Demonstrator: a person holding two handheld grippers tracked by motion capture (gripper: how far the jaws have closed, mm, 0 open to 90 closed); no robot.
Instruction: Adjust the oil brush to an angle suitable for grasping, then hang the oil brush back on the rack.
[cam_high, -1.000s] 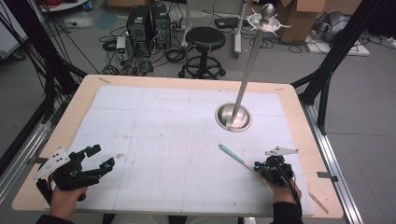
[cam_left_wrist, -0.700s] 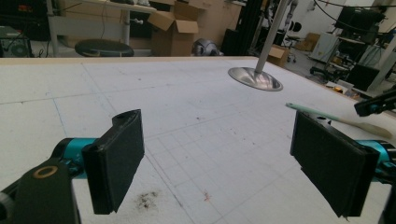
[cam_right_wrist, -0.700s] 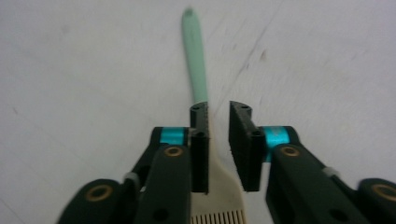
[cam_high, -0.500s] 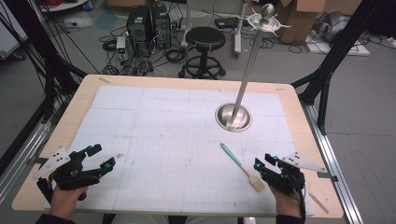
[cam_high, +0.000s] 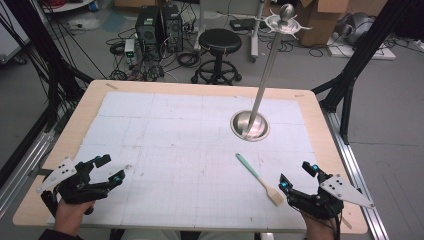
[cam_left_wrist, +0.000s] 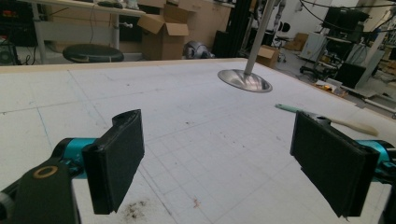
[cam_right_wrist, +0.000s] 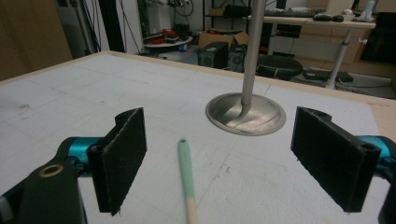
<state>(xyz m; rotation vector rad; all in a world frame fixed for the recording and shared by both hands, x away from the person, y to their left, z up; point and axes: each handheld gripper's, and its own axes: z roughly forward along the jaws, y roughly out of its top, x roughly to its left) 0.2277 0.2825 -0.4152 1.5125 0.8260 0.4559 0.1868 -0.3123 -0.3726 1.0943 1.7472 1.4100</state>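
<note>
Right gripper (cam_high: 296, 179) has backed off the spatula (cam_high: 258, 172); jaws wide, empty. Left gripper (cam_high: 110, 169) likewise open. Spatula probably light, stiff, slim: pinch mid-handle.

The left gripper (cam_left_wrist: 217, 172) hangs low over the white mat (cam_left_wrist: 154, 112), jaws wide apart with nothing between them. Past the right jaw lies a spatula (cam_left_wrist: 327, 120), green handle pointing away. Farther off, the steel base (cam_left_wrist: 244, 80) carries its pole (cam_left_wrist: 259, 28).
</note>
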